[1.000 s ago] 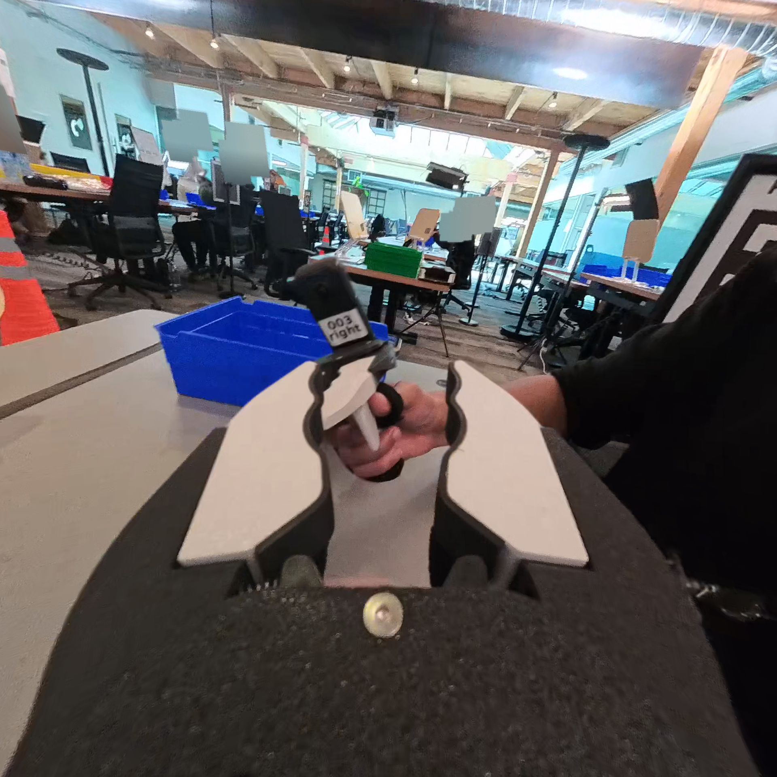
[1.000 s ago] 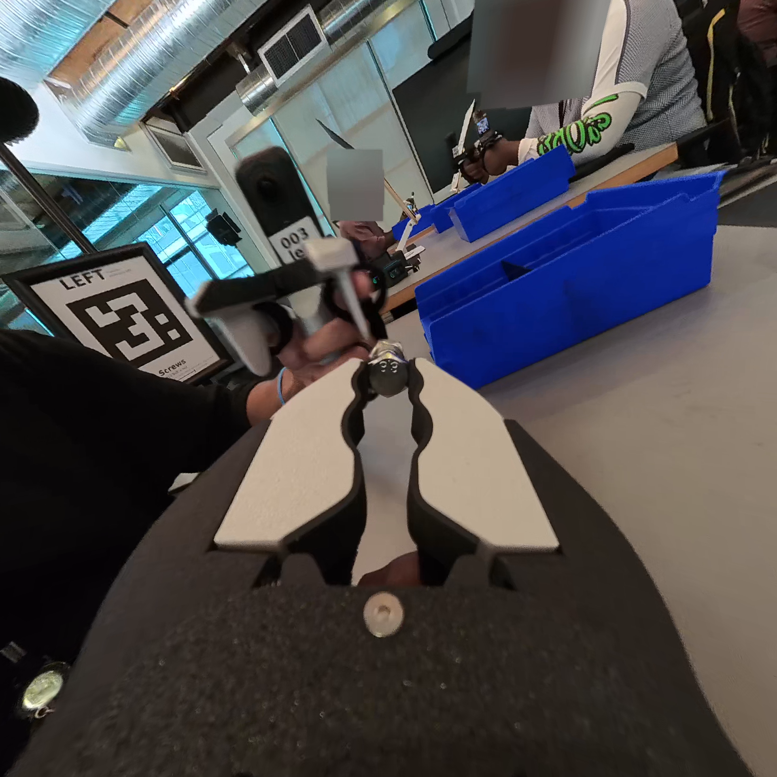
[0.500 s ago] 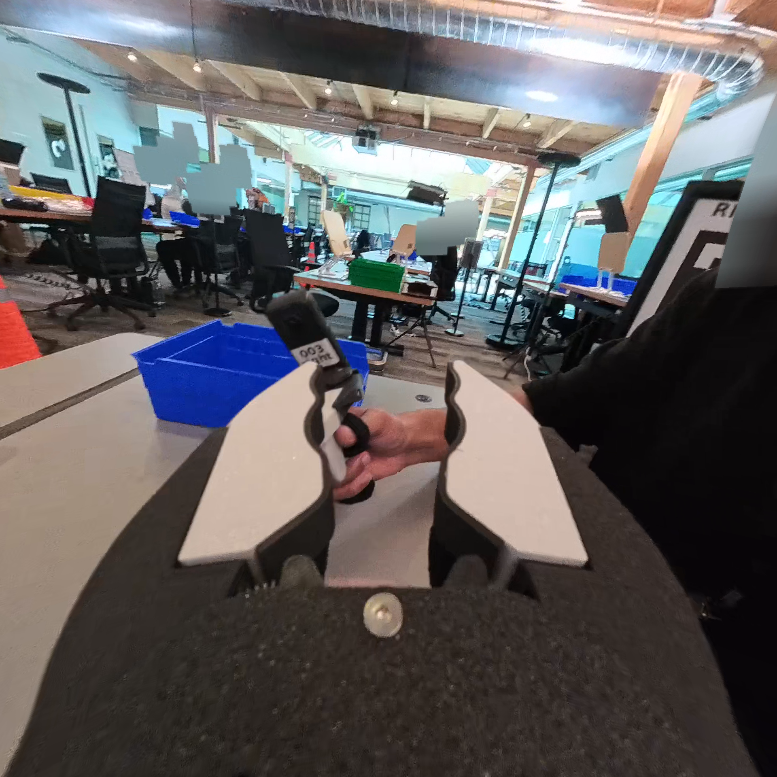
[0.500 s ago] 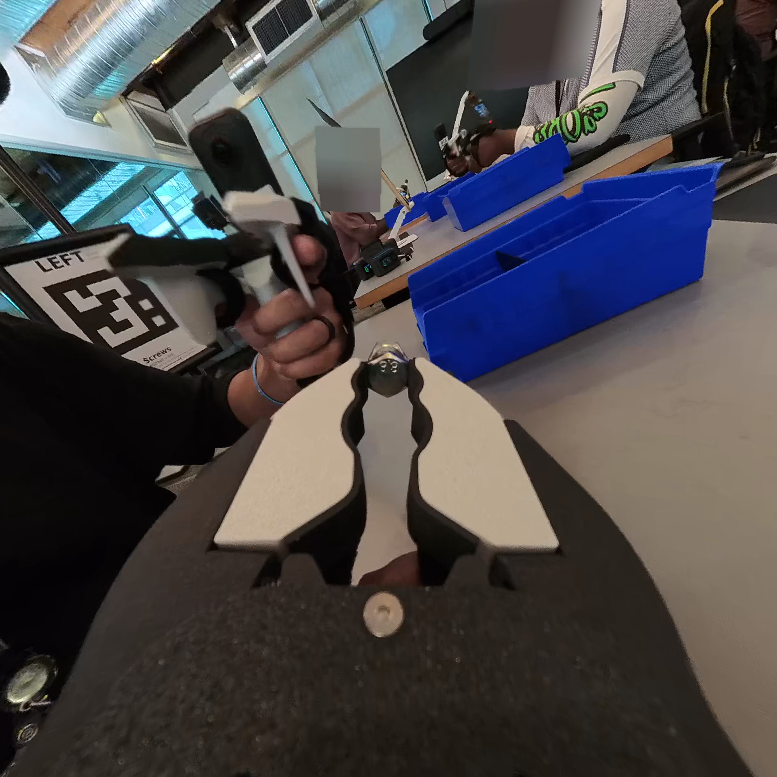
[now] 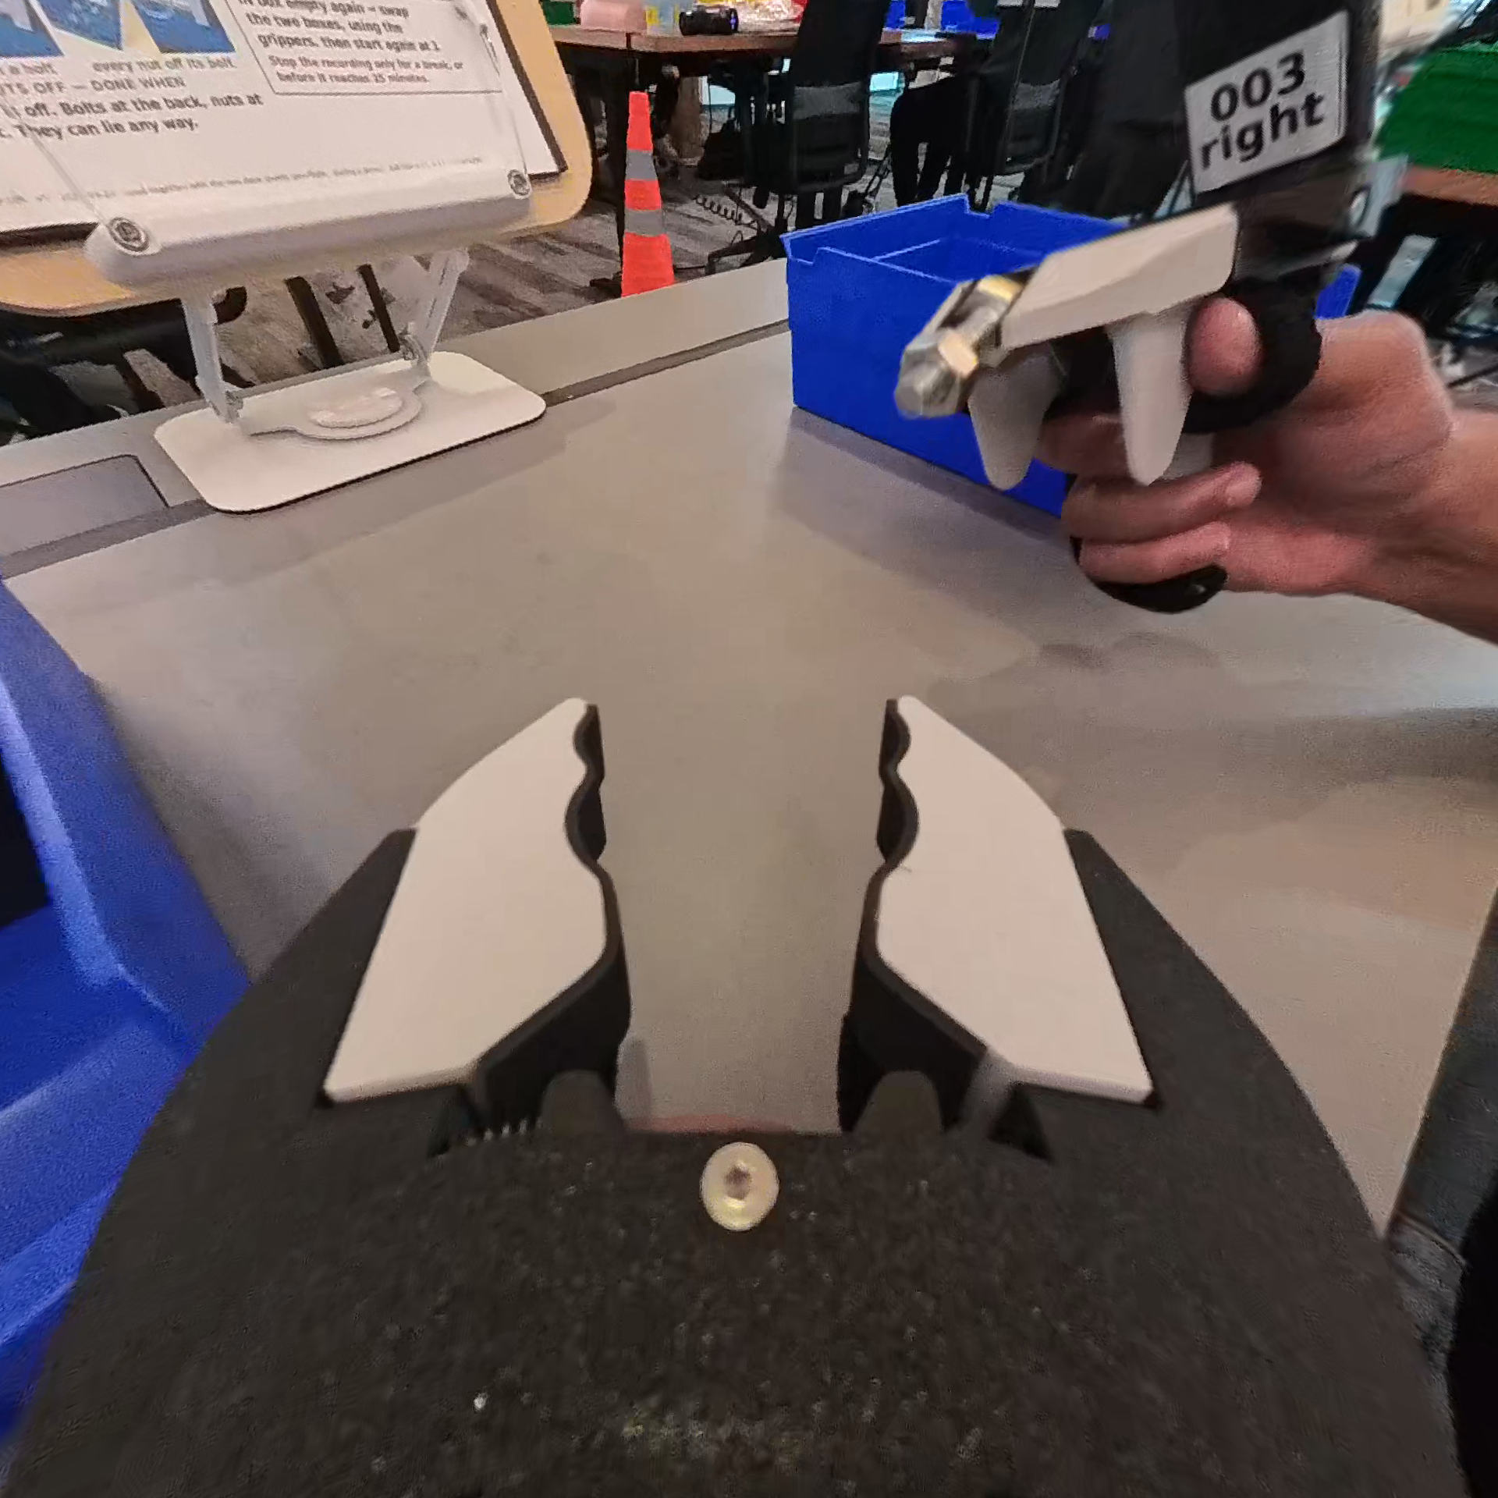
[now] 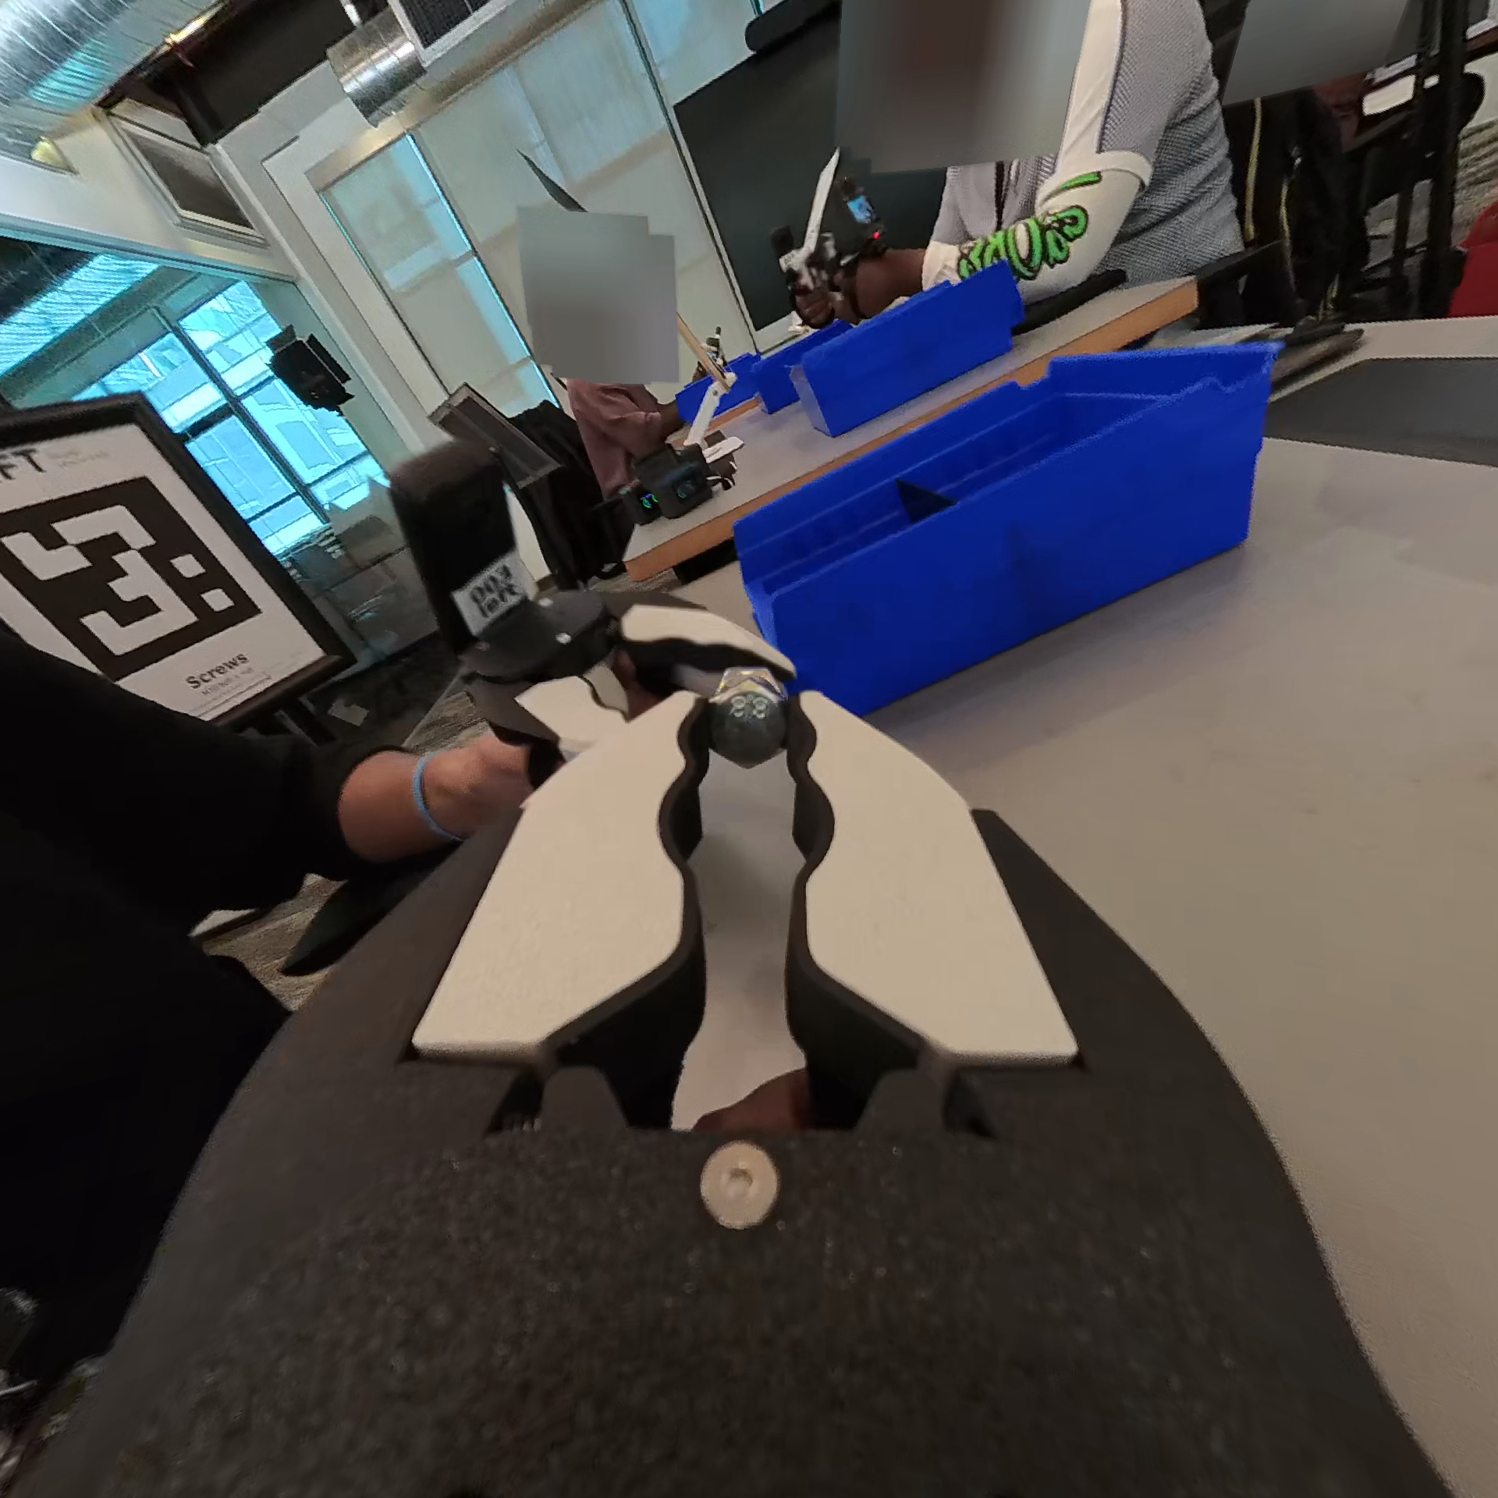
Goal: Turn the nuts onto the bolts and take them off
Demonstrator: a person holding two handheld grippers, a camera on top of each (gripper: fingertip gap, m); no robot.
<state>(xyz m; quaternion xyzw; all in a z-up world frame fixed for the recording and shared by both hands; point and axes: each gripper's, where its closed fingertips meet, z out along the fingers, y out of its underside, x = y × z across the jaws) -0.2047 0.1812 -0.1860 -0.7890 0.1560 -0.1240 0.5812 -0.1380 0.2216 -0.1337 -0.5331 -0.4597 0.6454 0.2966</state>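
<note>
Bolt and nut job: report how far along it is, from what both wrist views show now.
Done: the right gripper has picked up a bolt and is shut on its head. A nut seems to sit on its shaft, though blur leaves that unsure. In hand: the left gripper hangs open and empty over the grey table. Left: turning the nut; contents of the blue bin are hidden.

Bare grey surface (image 5: 729, 584) lies open ahead. A blue bin (image 5: 883, 324) blocks 1 o'clock. A sign stand (image 5: 348, 413) blocks 11 o'clock.
</note>
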